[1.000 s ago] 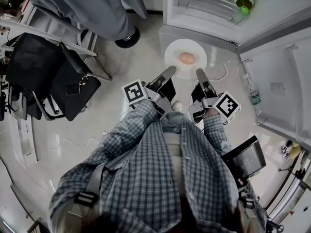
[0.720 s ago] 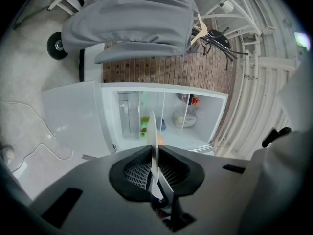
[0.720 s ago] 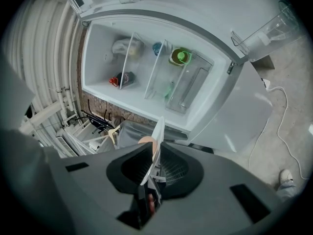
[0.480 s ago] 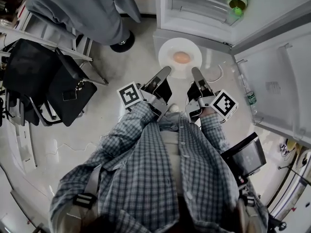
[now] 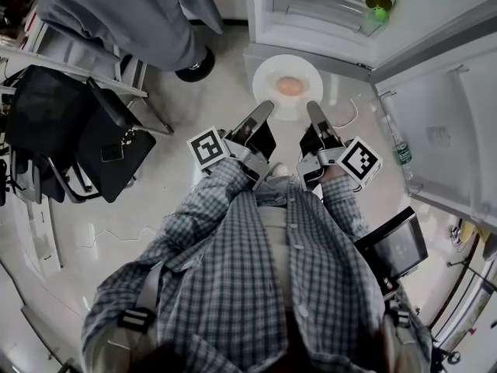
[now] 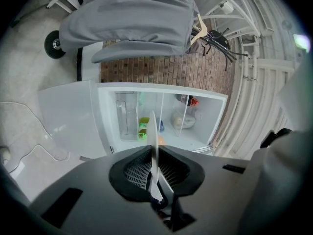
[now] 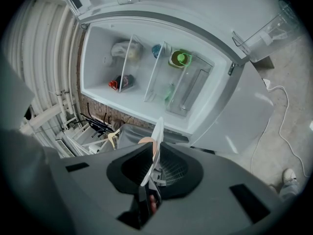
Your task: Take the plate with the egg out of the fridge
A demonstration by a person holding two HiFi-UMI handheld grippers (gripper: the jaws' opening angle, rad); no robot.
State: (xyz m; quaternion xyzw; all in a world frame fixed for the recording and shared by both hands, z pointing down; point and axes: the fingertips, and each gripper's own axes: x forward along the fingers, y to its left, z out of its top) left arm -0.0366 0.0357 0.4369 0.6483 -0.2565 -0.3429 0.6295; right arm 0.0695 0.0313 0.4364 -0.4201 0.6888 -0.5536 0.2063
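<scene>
A round white plate (image 5: 269, 71) with one pale-orange egg (image 5: 290, 86) at its middle sits level just outside the open fridge (image 5: 326, 23), the left gripper (image 5: 263, 107) and right gripper (image 5: 312, 107) each clamped on its near rim.

Fridge (image 5: 326, 29) mouth open, plate (image 5: 268, 80) just before it in my left tongs (image 5: 265, 109) and right tongs (image 5: 312, 109) | its door (image 5: 443, 130) walls the right | floor (image 5: 217, 92) free left | grey garment (image 5: 132, 10), black chairs (image 5: 54, 115) farther left
</scene>
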